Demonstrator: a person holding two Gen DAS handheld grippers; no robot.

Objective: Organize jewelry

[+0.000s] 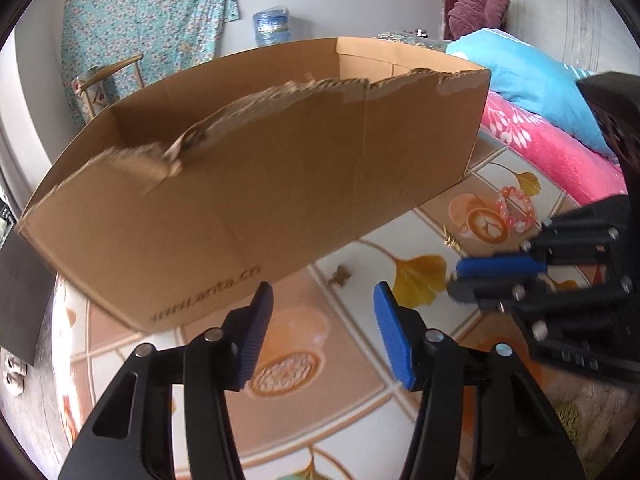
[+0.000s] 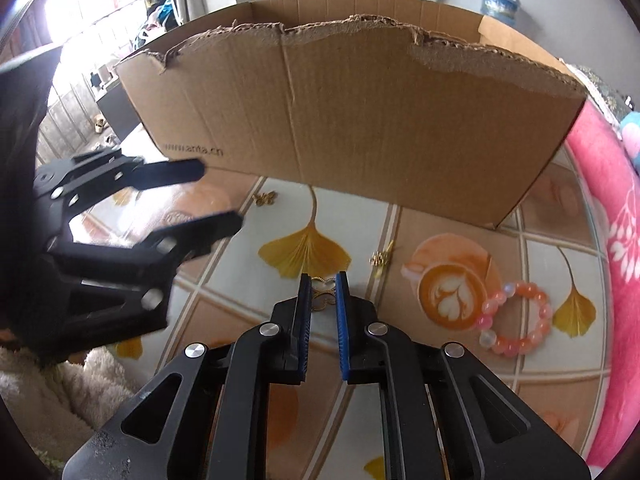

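Cardboard box (image 2: 360, 120), open-topped with torn upper edges, stands on the desk (image 2: 440, 392), whose cover is printed with ginkgo leaves and coffee cups; it is the largest object and, by judgement, the destination for the jewelry. Its interior is not visible in either view, so what already lies inside cannot be told. Printing on the box's front wall, low and to the left in the right wrist view, reads "www.anta.cn"; no other writing is legible.

Left hand-held gripper (image 1: 324, 336): jaws moderately apart and empty, hovering over bare desk just before the box. Right hand-held gripper (image 2: 323, 320): jaws drawn narrow, with a small gold-rimmed ornament (image 2: 323, 294) between the tips; whether the pads (image 2: 306, 320) actually press on it cannot be told, so a grasp appears to be forming, not secured.

Jewelry outside the box, by size: a pink and white beaded bracelet (image 2: 516, 320), lying flat on the desk to the right of the right gripper, beside a printed latte cup; a small gold piece (image 2: 380, 258), just ahead of the gripper; a second small gold piece (image 2: 265, 199), close to the foot of the box.

Progress, as judged: early or middle stage, with at least four items still on the desk and none seen placed
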